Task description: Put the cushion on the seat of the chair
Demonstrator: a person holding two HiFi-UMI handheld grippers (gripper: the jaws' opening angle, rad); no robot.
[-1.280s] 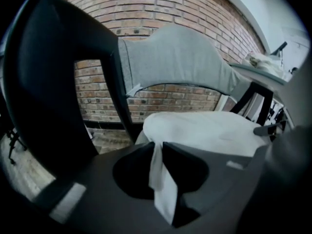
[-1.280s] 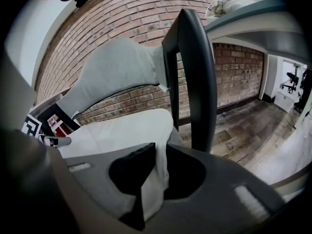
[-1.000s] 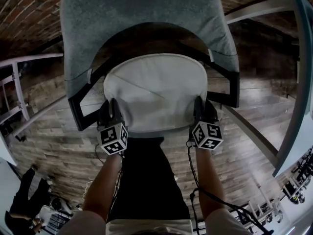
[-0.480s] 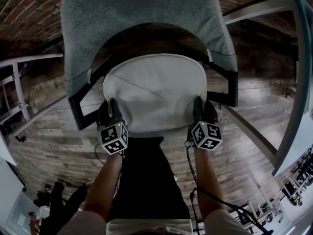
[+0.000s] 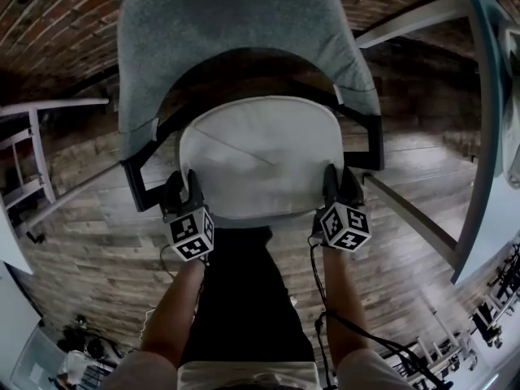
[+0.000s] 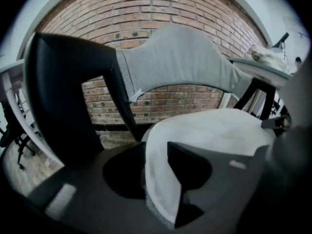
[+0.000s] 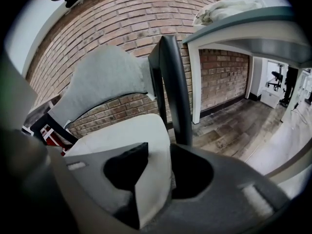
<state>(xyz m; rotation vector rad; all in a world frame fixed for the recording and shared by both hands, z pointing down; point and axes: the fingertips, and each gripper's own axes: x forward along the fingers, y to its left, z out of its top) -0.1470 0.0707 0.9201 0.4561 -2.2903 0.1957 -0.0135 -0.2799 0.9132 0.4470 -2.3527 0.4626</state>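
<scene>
cushion (image 5: 260, 157) lies flat on the seat of the chair (image 5: 227, 23); placement looks done. left gripper (image 5: 182, 187) and right gripper (image 5: 341, 181) sit at its front corners, jaws opening, cushion edge between them, not pinched. left to do: back both grippers clear.

A white, rounded cushion (image 5: 260, 157) is seen laid flat on the seat of a chair (image 5: 227, 23), framed left and right by black arms, with the grey upholstered backrest curved around its far side.
</scene>
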